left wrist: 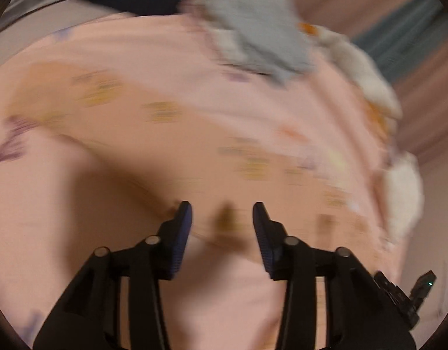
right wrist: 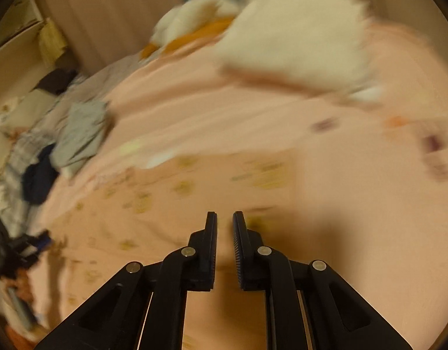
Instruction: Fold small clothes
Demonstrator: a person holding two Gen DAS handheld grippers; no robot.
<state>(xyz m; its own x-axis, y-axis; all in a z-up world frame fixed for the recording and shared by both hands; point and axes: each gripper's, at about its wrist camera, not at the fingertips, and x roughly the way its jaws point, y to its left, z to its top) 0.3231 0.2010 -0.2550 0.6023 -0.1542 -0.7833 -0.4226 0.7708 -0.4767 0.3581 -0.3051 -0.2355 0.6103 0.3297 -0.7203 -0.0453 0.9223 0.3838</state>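
Both views are motion-blurred. A small pink garment with yellow prints (left wrist: 165, 110) lies spread on the pink bed; it also shows in the right wrist view (right wrist: 194, 186). My left gripper (left wrist: 222, 213) is open and empty, just above the garment. My right gripper (right wrist: 224, 221) hangs over the garment's near part with a narrow gap between its jaws and nothing between them. A grey folded garment (left wrist: 261, 43) lies at the far side; it also shows in the right wrist view (right wrist: 81, 134).
A white fluffy toy (right wrist: 296, 38) and another with orange (right wrist: 194, 26) lie at the bed's far edge. Dark blue clothes (right wrist: 38, 178) and other laundry are piled at the left. The other gripper (left wrist: 404, 294) shows at the lower right.
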